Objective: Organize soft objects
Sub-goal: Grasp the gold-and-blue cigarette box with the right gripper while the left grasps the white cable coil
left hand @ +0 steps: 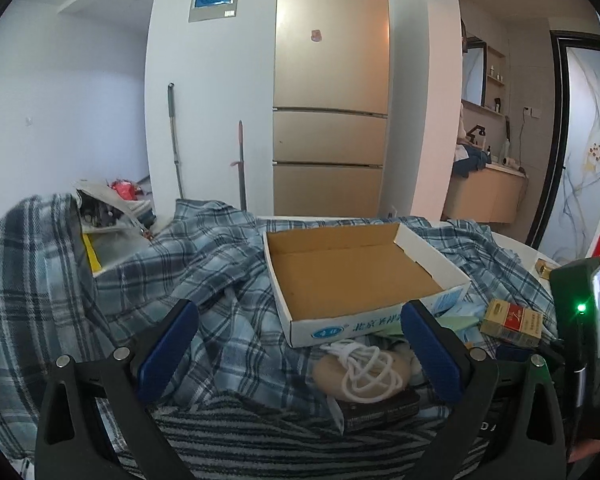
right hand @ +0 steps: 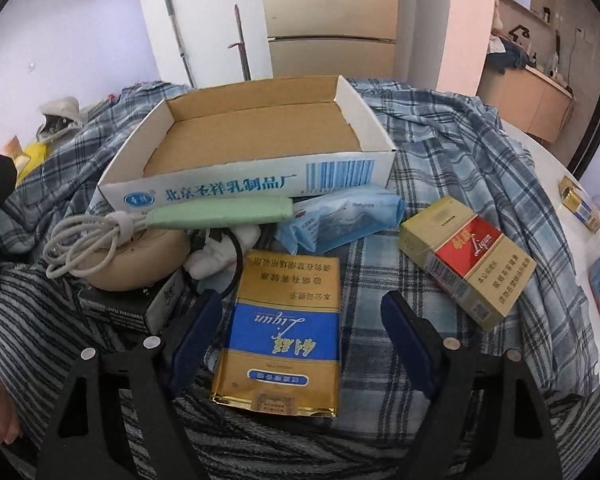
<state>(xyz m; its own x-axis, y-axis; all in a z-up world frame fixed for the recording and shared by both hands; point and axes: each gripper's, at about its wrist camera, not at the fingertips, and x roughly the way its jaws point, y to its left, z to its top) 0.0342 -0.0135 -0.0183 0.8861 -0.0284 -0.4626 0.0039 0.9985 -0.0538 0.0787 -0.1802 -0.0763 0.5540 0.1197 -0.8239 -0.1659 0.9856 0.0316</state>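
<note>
My right tongs point(right hand: 296, 344) hang over the gold and blue soft pack point(right hand: 284, 332), which lies flat on the plaid cloth point(right hand: 460, 152) between the blue pads; the jaws stand apart, not pressing it. My left tongs point(left hand: 296, 344) are spread wide with nothing in them, above the coiled white cable point(left hand: 364, 368). The cardboard box point(right hand: 236, 188) sits open just behind, and a red and gold carton point(right hand: 466, 264) lies to its right.

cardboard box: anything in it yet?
Empty. The cardboard box shows only bare brown floor in both views; the soft items lie outside, in front of it.
</note>
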